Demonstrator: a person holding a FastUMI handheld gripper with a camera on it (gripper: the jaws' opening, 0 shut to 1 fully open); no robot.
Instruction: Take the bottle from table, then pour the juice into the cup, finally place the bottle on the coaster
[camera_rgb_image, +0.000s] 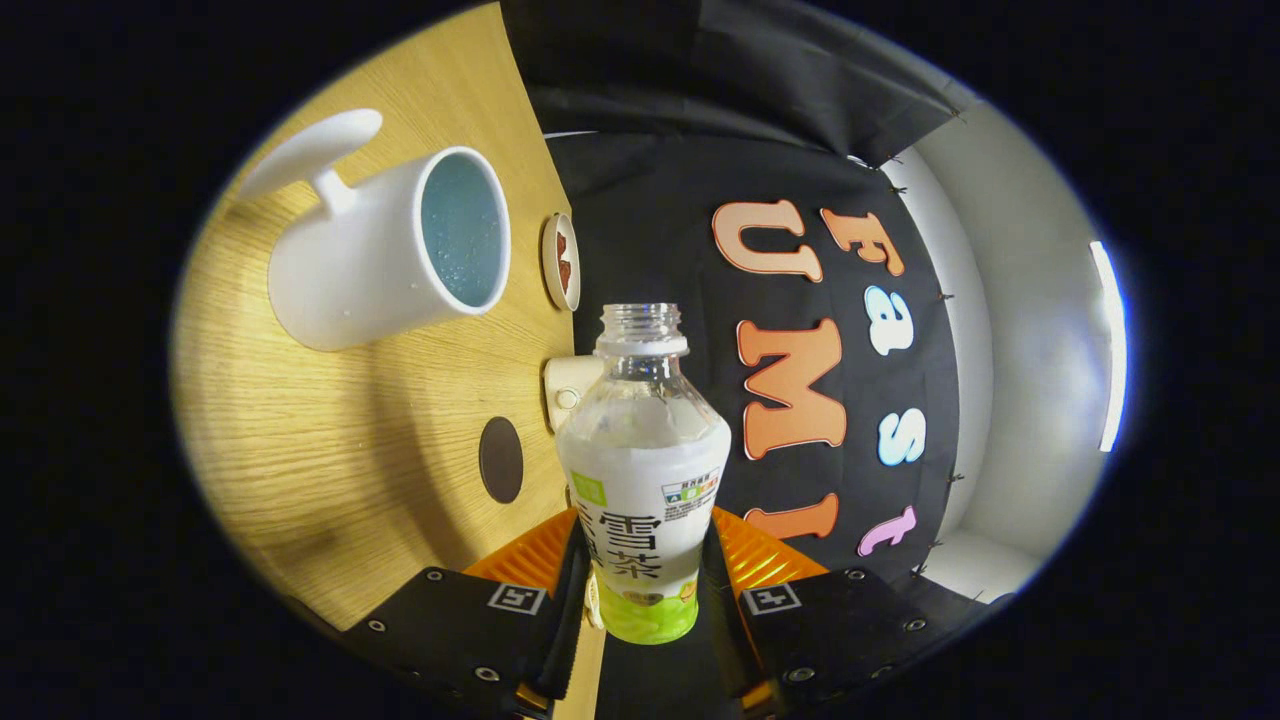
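My gripper is shut on the bottle, both fingers pressing its labelled body. The bottle is clear plastic with a white and green label and an uncapped neck. The whole view is rolled sideways, so the wooden table stands like a wall beside the bottle. A white cup with a handle stands on that table, its open mouth facing toward the bottle's neck, a short gap away. A dark round coaster lies on the table close to the bottle's shoulder.
A small round dish with something reddish in it sits at the table's far edge beyond the cup. A cream-coloured object with a button-like dot lies right behind the bottle's neck. A bright light strip glows on the pale wall.
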